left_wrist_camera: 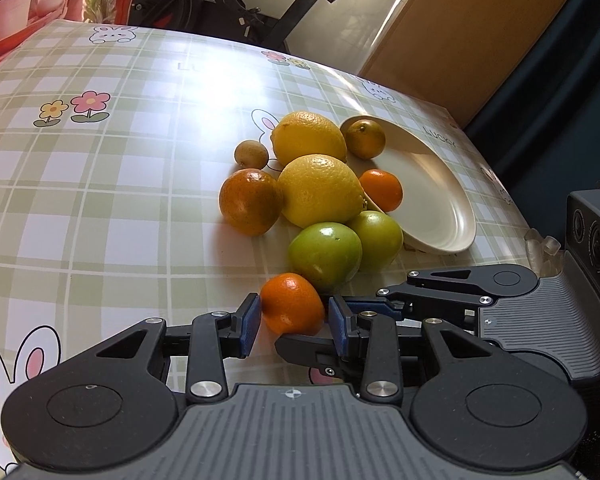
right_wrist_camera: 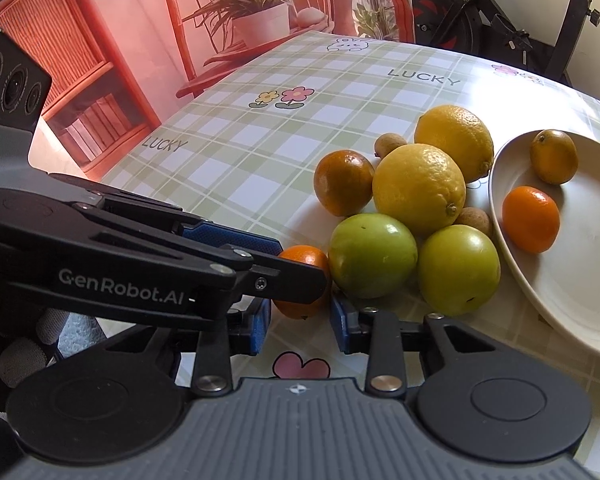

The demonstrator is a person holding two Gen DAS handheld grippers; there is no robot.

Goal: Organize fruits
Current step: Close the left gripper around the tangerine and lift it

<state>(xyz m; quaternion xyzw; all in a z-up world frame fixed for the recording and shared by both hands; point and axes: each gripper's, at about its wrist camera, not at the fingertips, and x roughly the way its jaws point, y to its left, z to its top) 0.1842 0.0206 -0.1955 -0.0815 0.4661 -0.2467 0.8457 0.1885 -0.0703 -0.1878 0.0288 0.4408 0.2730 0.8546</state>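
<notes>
Nearest item — small orange mandarin (left_wrist_camera: 292,304) on the checked tablecloth (left_wrist_camera: 120,200), sitting between the blue pads of both claws at once.

Left gripper (left_wrist_camera: 292,316): jaws narrow, both pads pressed against the mandarin's sides, so clamped on it.

Right gripper (right_wrist_camera: 300,320): jaws drawn close about the same mandarin (right_wrist_camera: 302,286), entering crosswise to the left claw. The left gripper's finger lies across this view and hides the contact, so I cannot tell whether the right pads actually press the fruit.

Just behind the mandarin: two green apples (left_wrist_camera: 326,256), side by side and touching.

Behind those: two large lemons (left_wrist_camera: 320,190), one beyond the other, with a dark-mottled orange (left_wrist_camera: 250,202) touching the nearer lemon on its left, as seen from the left wrist. A small brown fruit (left_wrist_camera: 251,154) lies beside the far lemon; the right wrist view shows a second brown one (right_wrist_camera: 473,221) tucked between the nearer lemon and an apple.

To the right of the pile — a white plate (left_wrist_camera: 440,200) holding a second small mandarin (left_wrist_camera: 381,189) and, farther back, a dull yellow-brown citrus (left_wrist_camera: 363,139).
</notes>
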